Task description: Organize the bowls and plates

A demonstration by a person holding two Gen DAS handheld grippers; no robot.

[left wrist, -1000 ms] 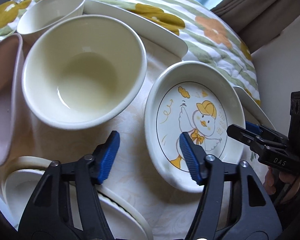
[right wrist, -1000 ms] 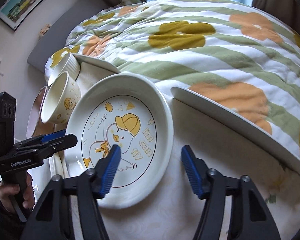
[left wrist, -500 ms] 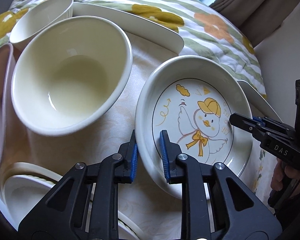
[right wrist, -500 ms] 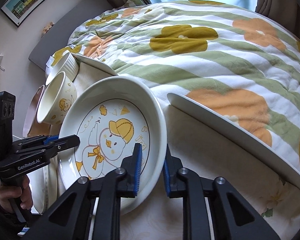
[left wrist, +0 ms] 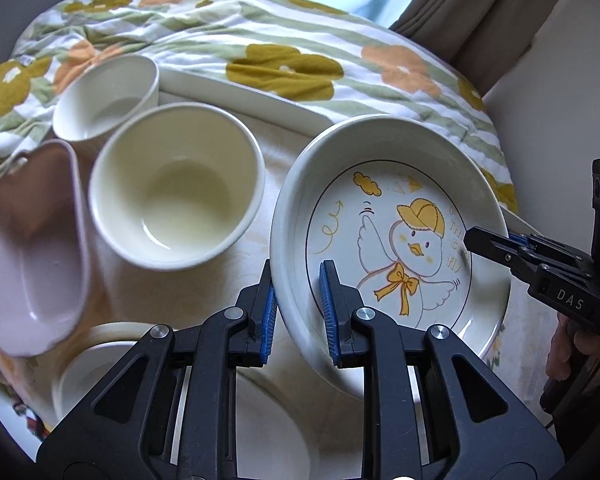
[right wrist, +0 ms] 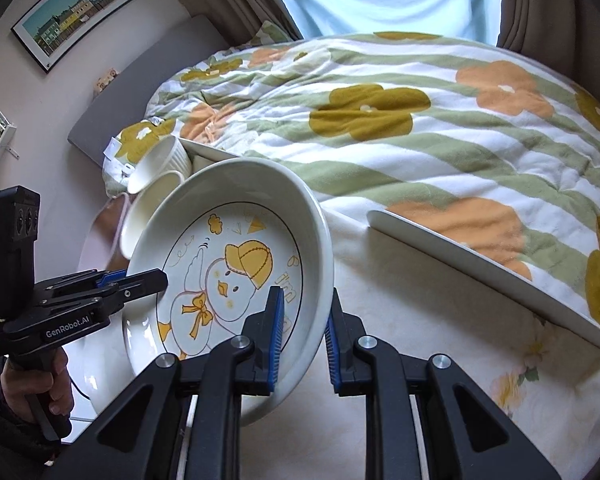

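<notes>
Between both tongs, duck plate [left wrist: 384, 240] tilted above table [right wrist: 440, 360]; left tongs [left wrist: 298, 312] clamp its left rim, right tongs [right wrist: 302, 336] clamp its right rim. Bowl [left wrist: 176, 188] left of left tongs.

Tilted white duck-print plate [left wrist: 388, 240]

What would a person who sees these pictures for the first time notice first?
First, the round white ceramic plate with a yellow-capped duck drawing, tilted above the table and pinched on opposite rims by the left gripper and the right gripper. To its left stand a deep cream ceramic bowl and a pale pink dish. Behind everything lies a green-striped quilt with orange and mustard flowers.
</notes>
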